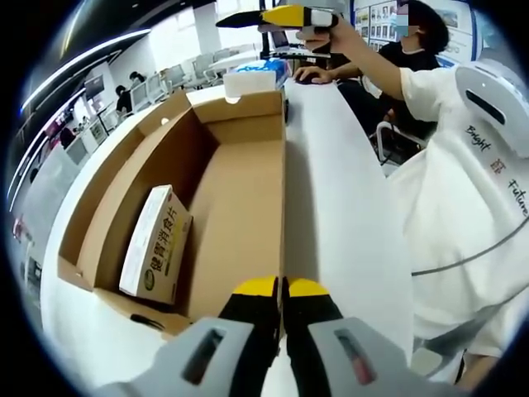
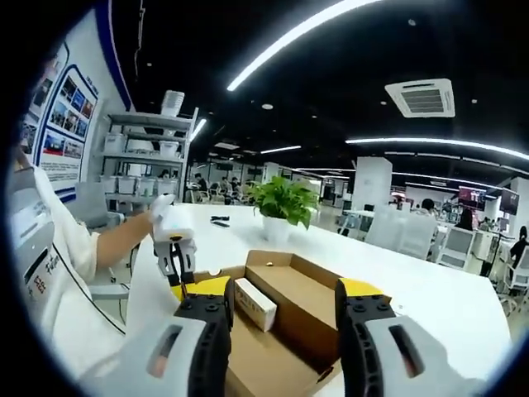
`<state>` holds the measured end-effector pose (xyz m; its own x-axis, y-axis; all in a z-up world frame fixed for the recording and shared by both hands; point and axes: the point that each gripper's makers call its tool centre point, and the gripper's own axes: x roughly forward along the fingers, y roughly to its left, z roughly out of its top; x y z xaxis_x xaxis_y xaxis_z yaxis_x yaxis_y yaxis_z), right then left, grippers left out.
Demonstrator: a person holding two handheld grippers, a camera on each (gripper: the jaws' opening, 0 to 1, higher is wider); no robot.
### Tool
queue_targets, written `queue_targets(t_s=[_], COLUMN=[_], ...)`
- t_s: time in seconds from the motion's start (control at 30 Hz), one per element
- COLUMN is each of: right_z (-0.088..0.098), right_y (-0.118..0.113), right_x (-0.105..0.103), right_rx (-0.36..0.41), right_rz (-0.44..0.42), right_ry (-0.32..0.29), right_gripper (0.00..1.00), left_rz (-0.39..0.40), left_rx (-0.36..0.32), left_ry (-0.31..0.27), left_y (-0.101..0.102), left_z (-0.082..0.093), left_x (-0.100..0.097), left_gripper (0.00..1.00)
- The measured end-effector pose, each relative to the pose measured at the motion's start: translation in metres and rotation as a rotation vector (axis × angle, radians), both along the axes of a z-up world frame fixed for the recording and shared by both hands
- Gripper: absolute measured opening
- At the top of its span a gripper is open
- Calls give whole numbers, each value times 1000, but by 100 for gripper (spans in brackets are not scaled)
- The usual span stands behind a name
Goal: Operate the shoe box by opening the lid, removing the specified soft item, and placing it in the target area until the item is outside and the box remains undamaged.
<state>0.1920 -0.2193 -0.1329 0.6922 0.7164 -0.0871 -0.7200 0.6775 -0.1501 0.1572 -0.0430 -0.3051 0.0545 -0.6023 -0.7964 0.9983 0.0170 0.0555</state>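
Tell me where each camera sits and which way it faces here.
Left gripper view: rides low at the near edge of the open brown cardboard box, looking along it; its own left claw is shut; the person's white-sleeved arm holds the right claw high.
Right gripper view: rides above the box, looking across the white table; its own right claw is open.
Shared: box and small white-and-yellow carton inside.
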Motion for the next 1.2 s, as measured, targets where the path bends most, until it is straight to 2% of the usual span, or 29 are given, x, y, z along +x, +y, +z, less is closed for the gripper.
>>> queue_targets(t_s=[0.1, 0.23, 0.37, 0.43, 0.47, 0.57, 0.73, 0.8, 0.9, 1.03, 1.1, 1.2], right_z=[-1, 2, 1, -1, -5, -8, -4, -7, -13, -26, -36, -41], right_y=[4, 8, 15, 21, 25, 31, 39, 42, 47, 49, 50, 50], right_x=[5, 11, 19, 23, 24, 31, 35, 36, 36, 42, 45, 48], right_rx=[-28, -37, -82, -91, -98, -122, -142, -190, -218, -243, -262, -287], right_rz=[5, 13, 10, 28, 39, 54, 65, 67, 79, 59, 67, 69], right_ry=[17, 19, 9, 29, 60, 66, 56, 48, 51, 62, 77, 75], right_gripper=[50, 50, 49, 47, 46, 40, 43, 43, 43, 34, 36, 38], left_rz=[1, 1, -1, 0, 0, -1, 7, 6, 5, 8, 9, 7], left_rx=[3, -2, 0, 0, 0, -1, -2, -3, -2, -3, -3, -5], left_ry=[1, -3, 3, 4, 5, 5, 12, 12, 11, 9, 9, 10], left_y=[0, 0, 0, 0, 0, 0, 0, 0, 0, 0, 0, 0], left_z=[0, 0, 0, 0, 0, 0, 1, 1, 1, 1, 1, 1], left_x=[0, 0, 0, 0, 0, 0, 0, 0, 0, 0, 0, 0], left_gripper=[1, 1, 1, 1, 1, 1, 1, 1, 1, 1, 1, 1])
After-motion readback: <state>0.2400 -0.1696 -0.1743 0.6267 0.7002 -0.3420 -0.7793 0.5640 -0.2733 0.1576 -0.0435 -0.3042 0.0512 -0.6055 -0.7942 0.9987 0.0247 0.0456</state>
